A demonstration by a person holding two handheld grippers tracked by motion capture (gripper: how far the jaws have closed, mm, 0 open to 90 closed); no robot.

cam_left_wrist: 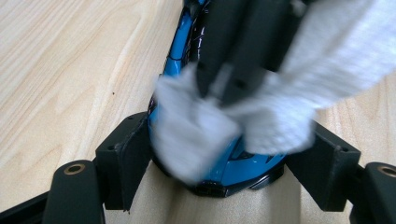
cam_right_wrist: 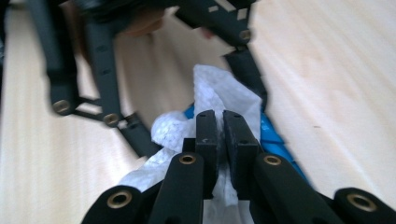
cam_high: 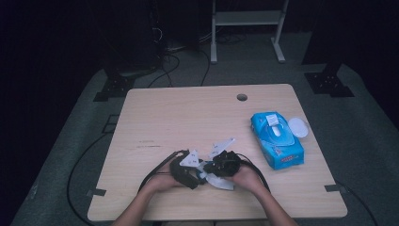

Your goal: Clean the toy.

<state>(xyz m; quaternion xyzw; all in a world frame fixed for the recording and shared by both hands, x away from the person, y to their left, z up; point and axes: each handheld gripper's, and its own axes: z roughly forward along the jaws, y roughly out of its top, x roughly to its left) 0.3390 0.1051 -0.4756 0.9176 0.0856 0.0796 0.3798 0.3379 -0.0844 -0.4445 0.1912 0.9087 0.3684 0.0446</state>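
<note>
At the table's front middle, my left gripper (cam_high: pixel 200 173) and right gripper (cam_high: pixel 212 170) meet tip to tip. In the left gripper view, the left gripper (cam_left_wrist: pixel 224 154) is shut on a glossy blue and black object (cam_left_wrist: pixel 243 168), with a pad against each of its sides. The right gripper (cam_left_wrist: pixel 217 86) comes in from above and presses a white wipe (cam_left_wrist: pixel 196 130) onto that object. In the right gripper view, the right gripper (cam_right_wrist: pixel 223 123) is shut on the wipe (cam_right_wrist: pixel 215 88). The blue object (cam_right_wrist: pixel 271 135) lies just beyond, partly hidden under the wipe.
A blue pack of wet wipes (cam_high: pixel 277 139) lies at the table's right, a white oval lid (cam_high: pixel 298 127) beside it. The wooden table (cam_high: pixel 188 113) has a cable hole (cam_high: pixel 242 97) near its far edge. Black cables trail off the front.
</note>
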